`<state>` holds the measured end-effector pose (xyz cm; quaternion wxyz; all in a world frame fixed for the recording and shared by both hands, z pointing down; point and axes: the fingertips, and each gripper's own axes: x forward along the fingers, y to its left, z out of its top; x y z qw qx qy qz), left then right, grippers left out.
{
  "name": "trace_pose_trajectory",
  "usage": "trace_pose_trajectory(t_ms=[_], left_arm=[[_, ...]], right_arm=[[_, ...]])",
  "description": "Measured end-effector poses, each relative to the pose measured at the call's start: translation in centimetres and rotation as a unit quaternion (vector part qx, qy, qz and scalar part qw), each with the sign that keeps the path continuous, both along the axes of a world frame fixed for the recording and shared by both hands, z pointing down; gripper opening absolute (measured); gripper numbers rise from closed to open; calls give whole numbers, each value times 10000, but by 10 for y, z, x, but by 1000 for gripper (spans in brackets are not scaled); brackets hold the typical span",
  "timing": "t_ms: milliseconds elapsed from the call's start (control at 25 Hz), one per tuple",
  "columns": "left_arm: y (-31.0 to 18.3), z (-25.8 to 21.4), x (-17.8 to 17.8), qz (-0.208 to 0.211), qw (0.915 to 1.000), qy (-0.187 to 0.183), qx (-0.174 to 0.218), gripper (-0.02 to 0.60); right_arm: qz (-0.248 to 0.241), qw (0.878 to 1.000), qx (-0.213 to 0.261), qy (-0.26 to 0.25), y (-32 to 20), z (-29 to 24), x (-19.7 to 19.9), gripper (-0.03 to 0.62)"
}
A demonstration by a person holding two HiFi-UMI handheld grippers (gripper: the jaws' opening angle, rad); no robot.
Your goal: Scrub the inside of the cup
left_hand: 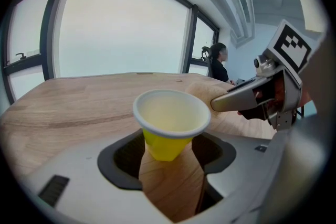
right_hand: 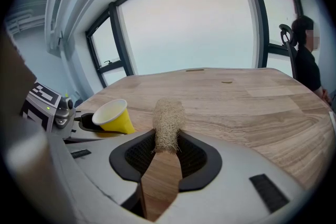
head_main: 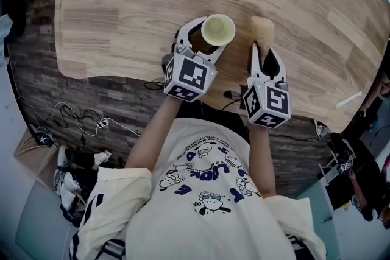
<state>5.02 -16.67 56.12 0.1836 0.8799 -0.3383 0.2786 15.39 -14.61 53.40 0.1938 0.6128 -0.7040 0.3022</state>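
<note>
A yellow paper cup (head_main: 218, 29) with a white rim and pale inside sits between the jaws of my left gripper (head_main: 204, 39) near the table's front edge. In the left gripper view the dark pads close on the lower body of the cup (left_hand: 170, 128), so my left gripper (left_hand: 168, 152) is shut on it. From the right gripper view the cup (right_hand: 114, 117) leans to the left. Just to the cup's right, my right gripper (head_main: 263, 52) is shut on a tan loofah scrubber (head_main: 263, 30). The scrubber (right_hand: 169, 118) stands up out of the pads of my right gripper (right_hand: 167, 144).
The wooden table (head_main: 140, 3) stretches far ahead of both grippers. A small white strip (head_main: 348, 99) lies near its right edge. A person (right_hand: 307, 55) sits at the far right by the windows. Cables (head_main: 79, 119) lie on the floor to the left.
</note>
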Motion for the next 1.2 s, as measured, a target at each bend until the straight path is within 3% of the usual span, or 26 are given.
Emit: trace_pose_trajectory(t_ms=[240,360,760,1200], left_arm=[[3,-4,-7,-38,10000,16,-34,296],[5,-7,-11,-23,10000,20,-89,295],[7,-39,-21,178,9995,-128,208,295],[18,-83,-33,447,9960,-453,627,295]], right_arm=[[-217,9993,234,-192,-3,-23,-14,109],[-567,9972,400,-264,-5,-43,-26,107],[-1988,9778,656,3,8,-97,-78,101],[-2747,9566,773,581,28,-127,-104,100]])
